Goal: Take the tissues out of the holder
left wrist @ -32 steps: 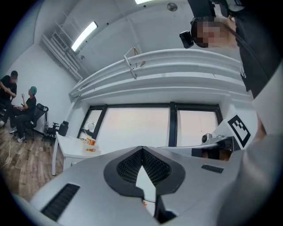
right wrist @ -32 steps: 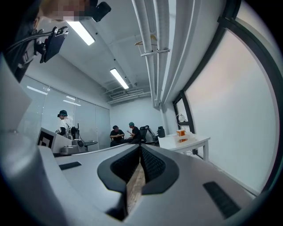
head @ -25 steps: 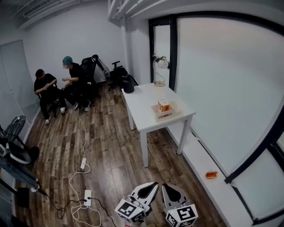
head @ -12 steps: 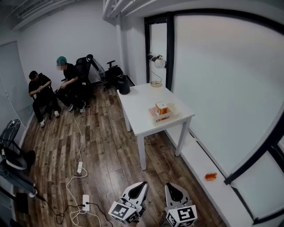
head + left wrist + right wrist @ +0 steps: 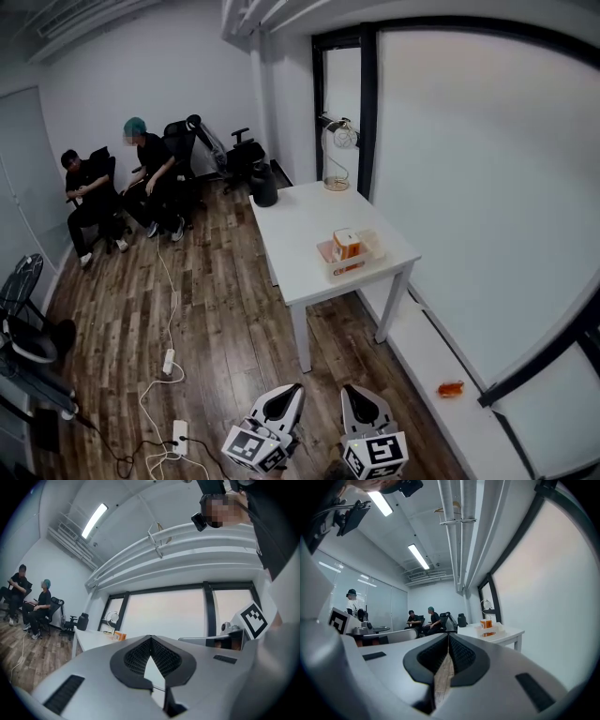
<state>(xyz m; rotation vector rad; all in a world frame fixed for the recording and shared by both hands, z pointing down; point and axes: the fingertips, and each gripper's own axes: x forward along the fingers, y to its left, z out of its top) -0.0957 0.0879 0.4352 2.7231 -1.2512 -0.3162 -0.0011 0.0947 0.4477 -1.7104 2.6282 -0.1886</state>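
The white rectangular counter (image 5: 300, 225) had slid lower in view, its orange tissue pack (image 5: 347, 246) indistinct in the clear plastic holder (image 5: 371, 251), well apart from the edge-cropped left hand-held gripper (image 5: 294, 388) and right hand-held gripper (image 5: 353, 390), both clenched empty above the wooden floor (image 5: 225, 319).

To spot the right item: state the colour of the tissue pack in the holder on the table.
The tissue pack is orange; it shows best in the head view.

White table (image 5: 300, 225), tissue holder (image 5: 349, 253), wooden floor (image 5: 225, 319)

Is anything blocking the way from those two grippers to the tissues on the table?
Nothing visible: only wood floor lies between the left gripper, the right gripper and the table bearing the tissues; cables lie off left.
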